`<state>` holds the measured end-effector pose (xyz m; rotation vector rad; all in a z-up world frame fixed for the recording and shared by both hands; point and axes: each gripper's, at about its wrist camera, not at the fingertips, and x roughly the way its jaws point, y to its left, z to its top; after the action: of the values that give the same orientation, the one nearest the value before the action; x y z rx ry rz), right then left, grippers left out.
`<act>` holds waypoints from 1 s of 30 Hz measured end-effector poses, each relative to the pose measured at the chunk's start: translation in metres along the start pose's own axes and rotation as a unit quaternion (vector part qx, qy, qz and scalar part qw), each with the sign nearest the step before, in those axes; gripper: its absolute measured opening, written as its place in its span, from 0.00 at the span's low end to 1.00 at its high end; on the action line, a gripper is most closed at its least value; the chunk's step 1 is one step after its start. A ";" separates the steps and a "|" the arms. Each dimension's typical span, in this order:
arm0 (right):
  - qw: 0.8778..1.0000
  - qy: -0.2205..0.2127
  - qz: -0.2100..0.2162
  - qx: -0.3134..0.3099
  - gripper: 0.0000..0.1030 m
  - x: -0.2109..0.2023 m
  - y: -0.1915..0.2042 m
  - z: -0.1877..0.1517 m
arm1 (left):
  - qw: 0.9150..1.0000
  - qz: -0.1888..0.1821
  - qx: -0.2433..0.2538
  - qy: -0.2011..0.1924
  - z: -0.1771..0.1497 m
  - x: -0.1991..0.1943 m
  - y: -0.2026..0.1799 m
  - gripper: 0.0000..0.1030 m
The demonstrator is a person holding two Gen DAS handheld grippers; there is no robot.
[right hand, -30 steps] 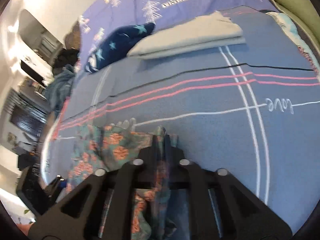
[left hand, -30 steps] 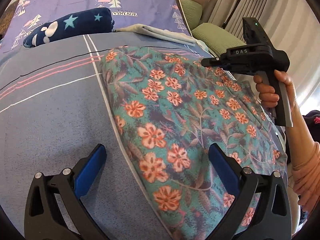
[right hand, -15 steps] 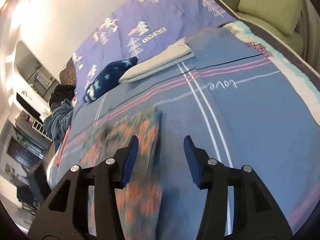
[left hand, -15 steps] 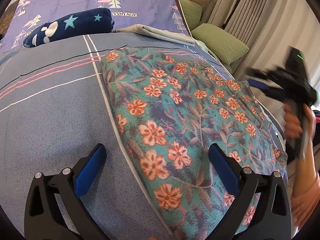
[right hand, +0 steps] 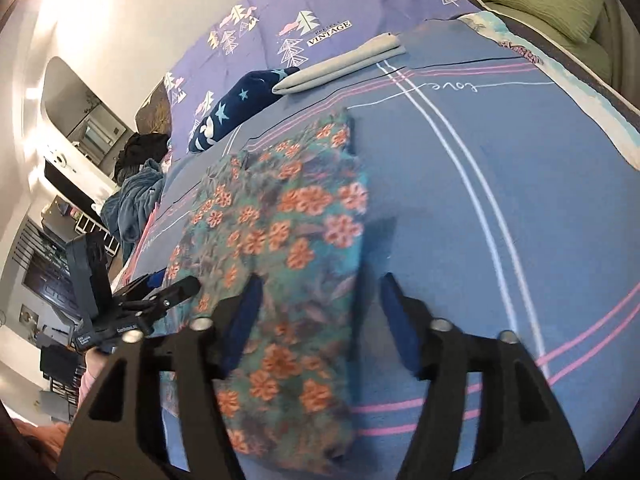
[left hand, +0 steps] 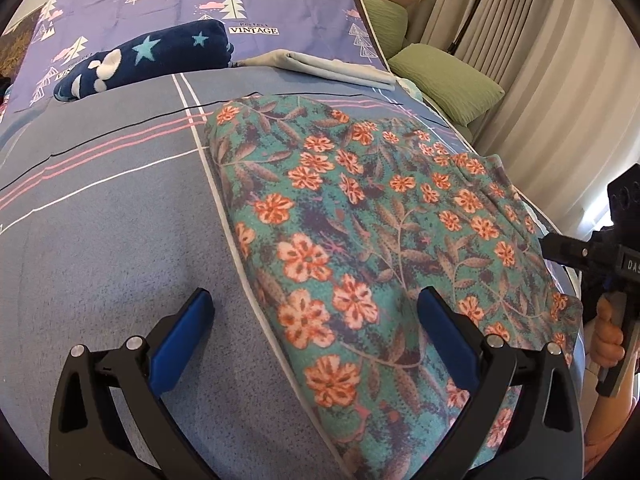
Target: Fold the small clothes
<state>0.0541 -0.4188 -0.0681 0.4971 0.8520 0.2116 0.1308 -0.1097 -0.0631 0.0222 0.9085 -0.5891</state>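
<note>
Left gripper (left hand: 314, 316), blue pads spread, empty, above the near edge of a teal fleece garment with orange flowers (left hand: 360, 240) lying flat on a blue striped bedsheet (left hand: 100, 208); right gripper (right hand: 318, 304), likewise spread and empty, over its opposite end.

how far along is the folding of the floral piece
Done: the floral garment lies flat on the bed as one smooth panel, apparently folded over once. In hand: nothing; the left gripper and right gripper are both open above it. Left: probably further folds into a small bundle.
</note>
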 end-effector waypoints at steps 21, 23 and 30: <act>0.988 0.070 0.125 -0.057 0.65 0.077 -0.008 0.059 | 0.996 -0.091 -0.014 0.011 0.028 0.023 0.008 0.99; 0.985 0.074 0.142 -0.057 0.65 0.083 -0.009 0.064 | 0.995 -0.099 -0.013 0.012 0.032 0.027 0.009 0.99; 0.980 0.080 0.153 -0.095 0.60 0.103 0.007 0.075 | 0.994 -0.099 0.030 0.024 0.043 0.041 0.000 0.99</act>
<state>0.1780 -0.3990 -0.0919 0.4347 0.8983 0.6169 0.1819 -0.1404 -0.0670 -0.0002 0.9462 -0.8025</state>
